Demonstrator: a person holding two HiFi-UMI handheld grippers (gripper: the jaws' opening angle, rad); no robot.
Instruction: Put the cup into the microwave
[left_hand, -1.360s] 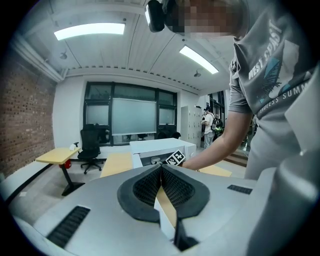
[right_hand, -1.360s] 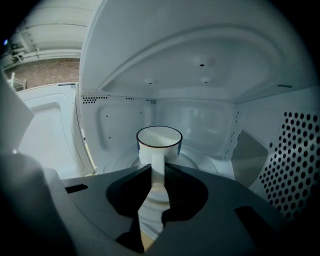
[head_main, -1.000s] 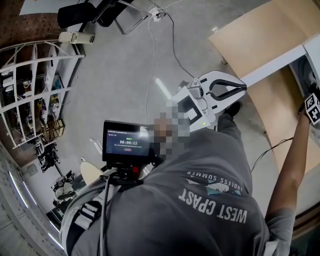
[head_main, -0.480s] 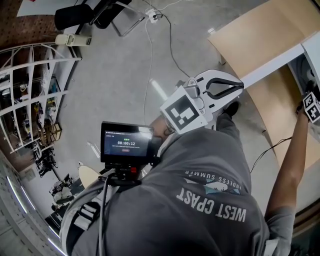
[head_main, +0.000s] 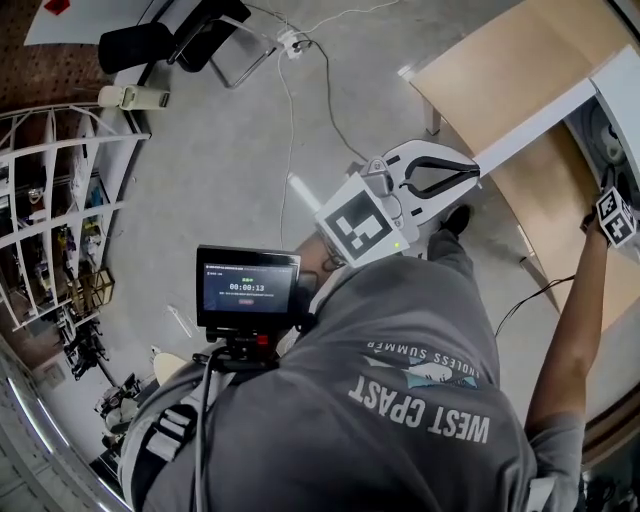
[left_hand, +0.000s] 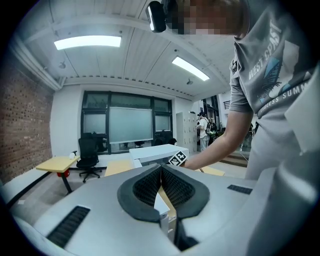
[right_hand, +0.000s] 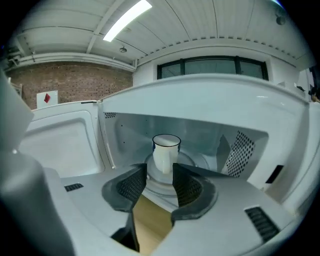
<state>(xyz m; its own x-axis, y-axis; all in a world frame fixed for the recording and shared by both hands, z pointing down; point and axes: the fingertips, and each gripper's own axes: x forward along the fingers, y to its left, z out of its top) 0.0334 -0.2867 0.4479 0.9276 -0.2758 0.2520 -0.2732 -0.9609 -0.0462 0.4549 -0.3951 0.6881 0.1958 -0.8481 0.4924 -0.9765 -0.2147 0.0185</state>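
A white cup (right_hand: 165, 152) with a dark rim stands upright on the glass turntable (right_hand: 192, 161) inside the open white microwave (right_hand: 200, 127). Its door (right_hand: 60, 142) is swung out to the left. My right gripper (right_hand: 159, 171) is open just in front of the cup, and the pads are not touching it. In the head view only that gripper's marker cube (head_main: 612, 216) shows, at the microwave's (head_main: 605, 135) mouth. My left gripper (head_main: 440, 176) is shut on nothing and held out in front of the body, pointing towards the microwave (left_hand: 155, 151).
The microwave stands on a light wooden table (head_main: 500, 60). A small screen (head_main: 248, 288) is mounted on the person's chest rig. A white shelving rack (head_main: 50, 200) fills the left. A black office chair (head_main: 170, 35) and a cable (head_main: 300, 120) are on the grey floor.
The right hand with its marker cube has shifted slightly away from the microwave's mouth. The left gripper has stayed shut and has hardly moved.
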